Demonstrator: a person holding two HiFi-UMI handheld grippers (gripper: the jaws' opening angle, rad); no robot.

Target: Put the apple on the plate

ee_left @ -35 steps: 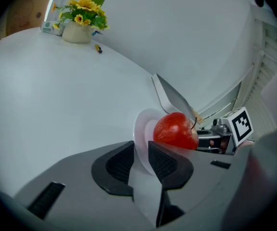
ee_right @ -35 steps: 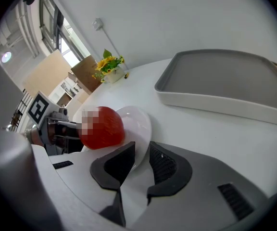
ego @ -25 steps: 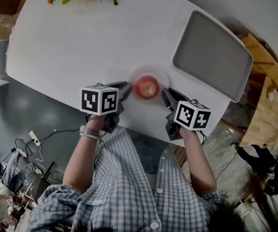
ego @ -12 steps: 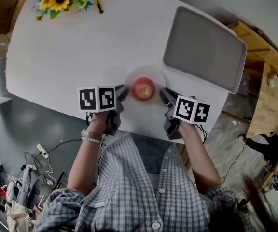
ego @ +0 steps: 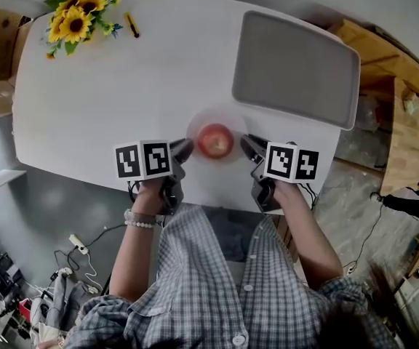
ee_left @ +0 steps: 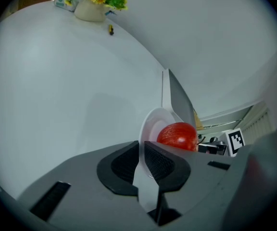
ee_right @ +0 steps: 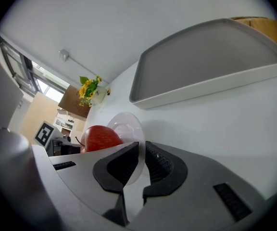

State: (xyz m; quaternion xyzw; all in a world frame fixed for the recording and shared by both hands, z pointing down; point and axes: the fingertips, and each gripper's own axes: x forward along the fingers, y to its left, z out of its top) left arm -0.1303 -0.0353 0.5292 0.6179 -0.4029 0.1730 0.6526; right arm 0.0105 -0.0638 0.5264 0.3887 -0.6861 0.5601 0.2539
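A red apple rests on a small clear plate near the table's front edge. My left gripper is shut on the plate's left rim, and my right gripper is shut on its right rim. In the left gripper view the thin plate edge runs between the jaws of the left gripper, with the apple just beyond. In the right gripper view the plate is pinched the same way by the right gripper, the apple lying to the left.
A large grey tray lies at the back right of the white table. Sunflowers and a small yellow pen sit at the far left corner. Wooden furniture stands to the right of the table.
The head view has shifted, so the table sits lower and more to the left in it. Both grippers remain at the plate's rim with the apple between them.
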